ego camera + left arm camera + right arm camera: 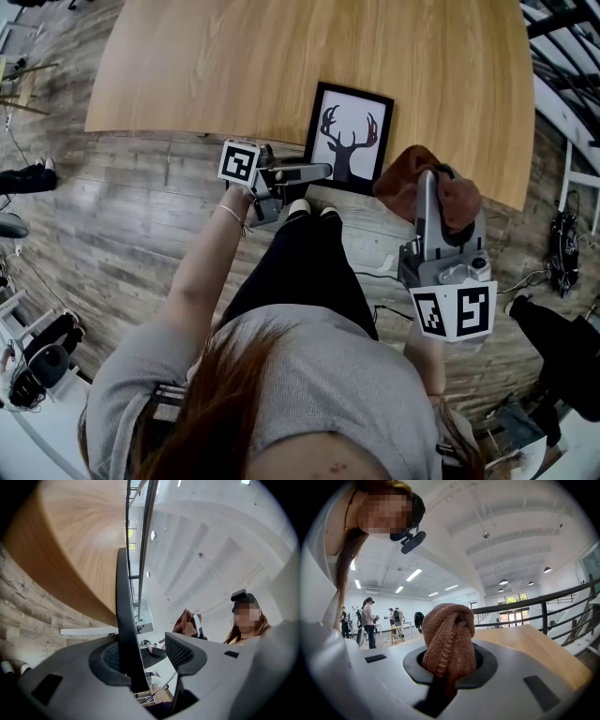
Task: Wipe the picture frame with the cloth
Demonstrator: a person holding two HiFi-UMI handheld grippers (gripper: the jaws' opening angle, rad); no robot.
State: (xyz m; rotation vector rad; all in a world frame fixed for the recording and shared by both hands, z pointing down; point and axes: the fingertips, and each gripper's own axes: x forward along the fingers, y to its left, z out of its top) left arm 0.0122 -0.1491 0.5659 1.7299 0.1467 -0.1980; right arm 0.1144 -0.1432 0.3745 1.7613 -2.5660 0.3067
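Left tongs (pixel 323 172): being held apart, picture frame (pixel 349 138) edge between jaws, one pad clear. Right tongs (pixel 433 183): brown cloth (pixel 405 178) being gripped. Frame being supported at near edge of wooden surface (pixel 234 66).

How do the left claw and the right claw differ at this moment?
The left claw has its jaws apart; the right claw is closed. The left claw has the thin edge of the picture frame between its jaws, against one pad and clear of the other, while the right claw clamps the bunched brown cloth. Both sit at the near edge of the table, beside the frame.
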